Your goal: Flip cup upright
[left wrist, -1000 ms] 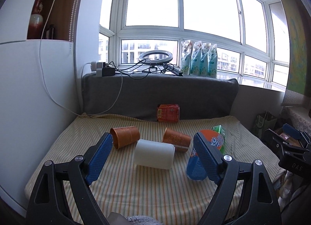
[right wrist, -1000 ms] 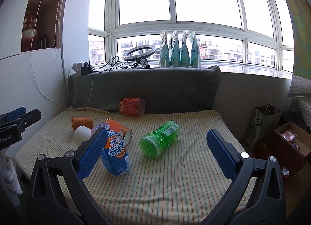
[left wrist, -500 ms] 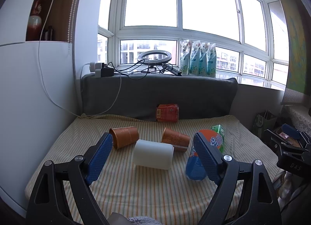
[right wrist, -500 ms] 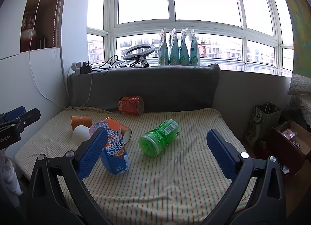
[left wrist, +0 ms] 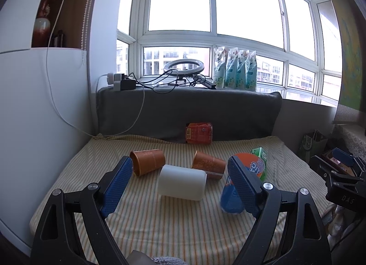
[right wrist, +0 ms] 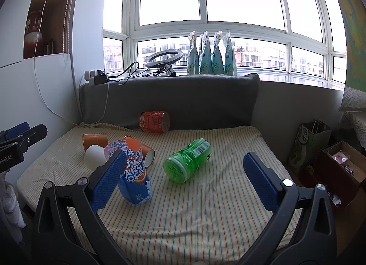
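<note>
Lining up my spread-open left claw [left wrist: 178, 181] on the white cup [left wrist: 181, 182] lying sideways on the bed [left wrist: 160, 226]: light, thin-walled, crushable, so pinching gently mid-wall.

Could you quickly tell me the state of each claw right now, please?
Left claw: open, holding nothing.
Right claw: open, holding nothing.

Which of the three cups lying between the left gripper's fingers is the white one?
The white cup is the nearest and lies in the middle on its side; the two brown cups lie behind it.
</note>
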Tool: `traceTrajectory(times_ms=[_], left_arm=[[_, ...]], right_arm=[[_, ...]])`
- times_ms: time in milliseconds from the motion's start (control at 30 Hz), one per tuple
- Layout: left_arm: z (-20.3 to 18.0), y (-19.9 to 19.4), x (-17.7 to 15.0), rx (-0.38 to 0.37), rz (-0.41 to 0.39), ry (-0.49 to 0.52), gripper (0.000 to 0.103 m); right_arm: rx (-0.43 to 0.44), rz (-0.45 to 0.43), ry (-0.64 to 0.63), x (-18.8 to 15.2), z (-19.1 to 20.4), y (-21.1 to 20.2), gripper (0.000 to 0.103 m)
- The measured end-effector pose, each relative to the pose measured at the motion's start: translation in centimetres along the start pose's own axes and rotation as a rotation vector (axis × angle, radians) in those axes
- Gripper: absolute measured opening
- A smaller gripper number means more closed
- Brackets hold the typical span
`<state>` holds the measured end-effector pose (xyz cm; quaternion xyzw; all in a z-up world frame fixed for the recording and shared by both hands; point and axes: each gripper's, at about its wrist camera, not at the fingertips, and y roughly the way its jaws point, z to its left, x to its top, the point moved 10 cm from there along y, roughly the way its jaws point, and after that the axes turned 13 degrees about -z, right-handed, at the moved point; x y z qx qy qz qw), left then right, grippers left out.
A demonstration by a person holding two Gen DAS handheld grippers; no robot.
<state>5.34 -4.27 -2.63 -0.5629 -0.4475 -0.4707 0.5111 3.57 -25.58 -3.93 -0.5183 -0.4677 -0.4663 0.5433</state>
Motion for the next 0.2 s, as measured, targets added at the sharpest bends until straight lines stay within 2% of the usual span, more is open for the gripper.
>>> traceTrajectory(times_ms=[200], left_arm=[[-0.16, 0.01, -0.12, 0.001, -0.005, 0.016, 0.085]], right_arm=[[0.002, 0.003, 0.0, -0.13, 0.04, 0.08, 0.103]])
